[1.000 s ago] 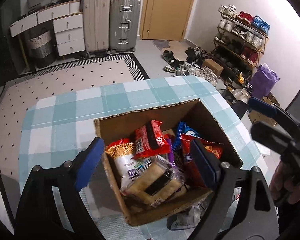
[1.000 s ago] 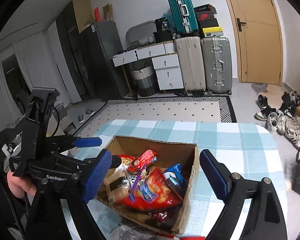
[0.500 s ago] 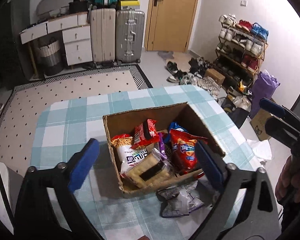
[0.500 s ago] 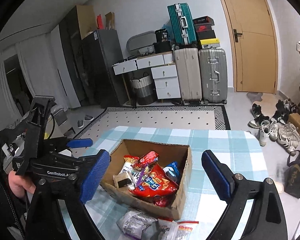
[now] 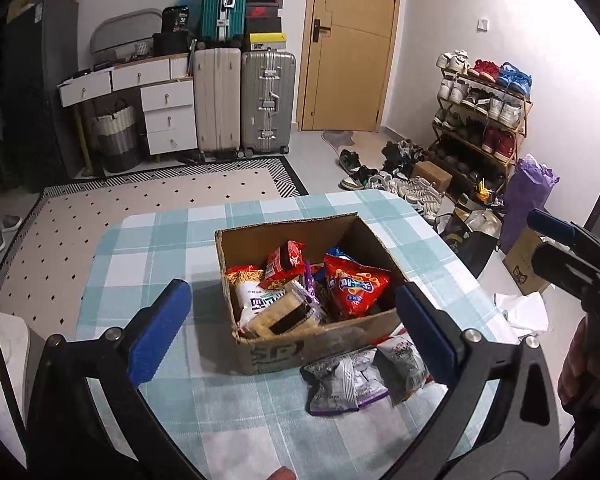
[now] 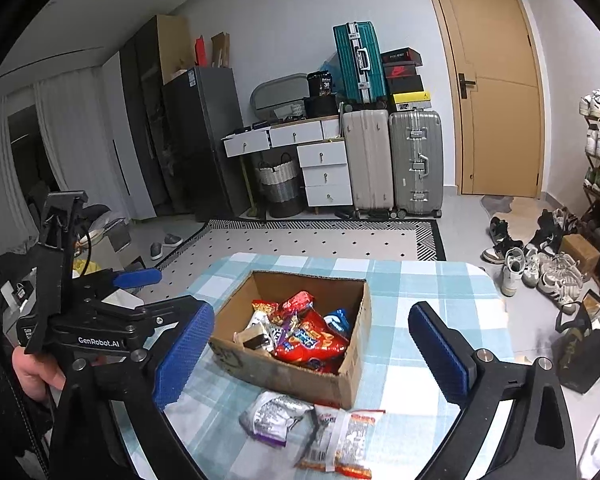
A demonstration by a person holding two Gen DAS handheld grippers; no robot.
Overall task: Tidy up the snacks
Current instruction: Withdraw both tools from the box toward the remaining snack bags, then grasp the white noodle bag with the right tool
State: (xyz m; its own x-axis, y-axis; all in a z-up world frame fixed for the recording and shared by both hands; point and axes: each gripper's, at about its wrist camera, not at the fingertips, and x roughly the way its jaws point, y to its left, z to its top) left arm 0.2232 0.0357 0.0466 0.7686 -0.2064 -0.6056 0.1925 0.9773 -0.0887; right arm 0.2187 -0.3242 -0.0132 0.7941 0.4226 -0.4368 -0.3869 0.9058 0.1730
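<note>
Beside the cardboard box [image 6: 300, 368] on the counter [image 6: 420, 360] lie two light, crinkly snack packets [image 6: 274, 418], slippery; pinch a sealed edge. Both the left gripper [image 5: 292, 328] and right gripper [image 6: 312, 356] are spread wide, empty.

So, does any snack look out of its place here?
Yes. Two packets lie on the table outside the cardboard box, near its front wall: a silver and purple packet and a clear red-edged packet. The other snacks are inside.

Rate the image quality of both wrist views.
Left wrist view: dim indoor light, fisheye bending, cardboard box sharp, dark vignette at the corners. Right wrist view: brighter walls, same bending, the loose snack packets near the bottom edge slightly smeared.
</note>
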